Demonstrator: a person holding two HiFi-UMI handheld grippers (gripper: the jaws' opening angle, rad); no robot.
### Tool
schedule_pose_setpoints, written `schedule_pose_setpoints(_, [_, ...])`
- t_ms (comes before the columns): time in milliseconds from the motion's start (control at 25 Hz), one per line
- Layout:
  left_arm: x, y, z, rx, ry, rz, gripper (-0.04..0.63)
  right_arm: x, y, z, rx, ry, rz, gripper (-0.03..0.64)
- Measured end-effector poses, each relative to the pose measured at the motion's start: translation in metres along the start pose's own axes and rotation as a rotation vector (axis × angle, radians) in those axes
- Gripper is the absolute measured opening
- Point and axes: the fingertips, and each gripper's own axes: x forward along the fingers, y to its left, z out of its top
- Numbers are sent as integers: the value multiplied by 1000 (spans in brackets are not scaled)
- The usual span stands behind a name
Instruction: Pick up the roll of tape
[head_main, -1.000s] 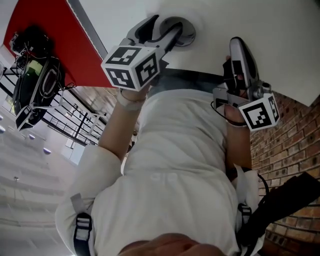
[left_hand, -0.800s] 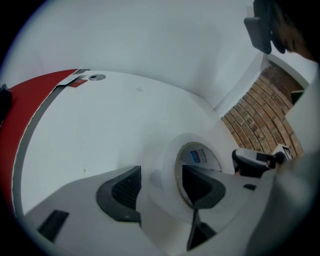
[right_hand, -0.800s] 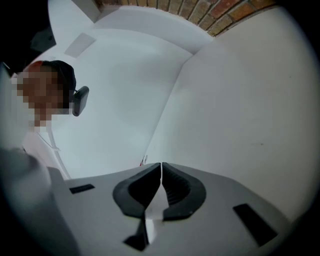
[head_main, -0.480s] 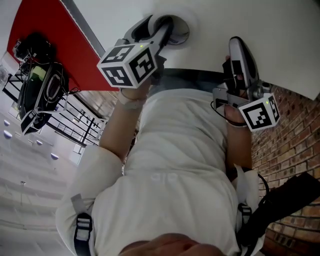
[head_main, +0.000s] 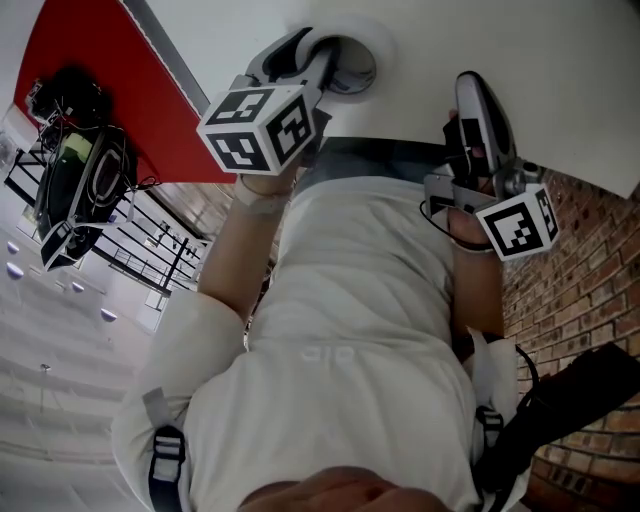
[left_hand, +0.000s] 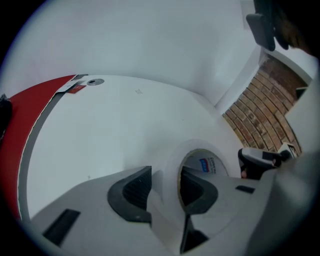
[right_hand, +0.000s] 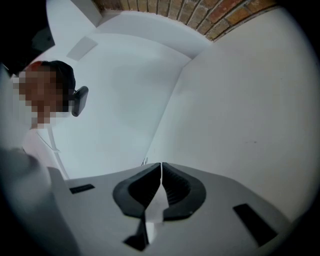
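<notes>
Though white as table (left_hand: 125, 115), tape roll (left_hand: 172, 160) shows printed inner core.

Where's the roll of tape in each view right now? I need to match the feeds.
Head view: roll of tape at top centre, partly behind the left gripper.
Left gripper view: lower centre-right; its wall sits between the jaws, which have just been closing onto it.
Right gripper view: not in it.
Shared landmark: brick wall, seen in all three.

Table (left_hand: 125, 117) bare, open all around tape roll (left_hand: 170, 166).
</notes>
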Motion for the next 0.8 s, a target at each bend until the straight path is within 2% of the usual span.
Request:
schedule_pose_setpoints(440, [-19, 28, 16, -50, -50, 37, 127, 7, 8, 5, -35, 18, 1, 23])
schedule_pose_setpoints(800, [-39, -3, 44, -138, -131, -62, 126, 6, 33, 33, -84, 13, 20, 23])
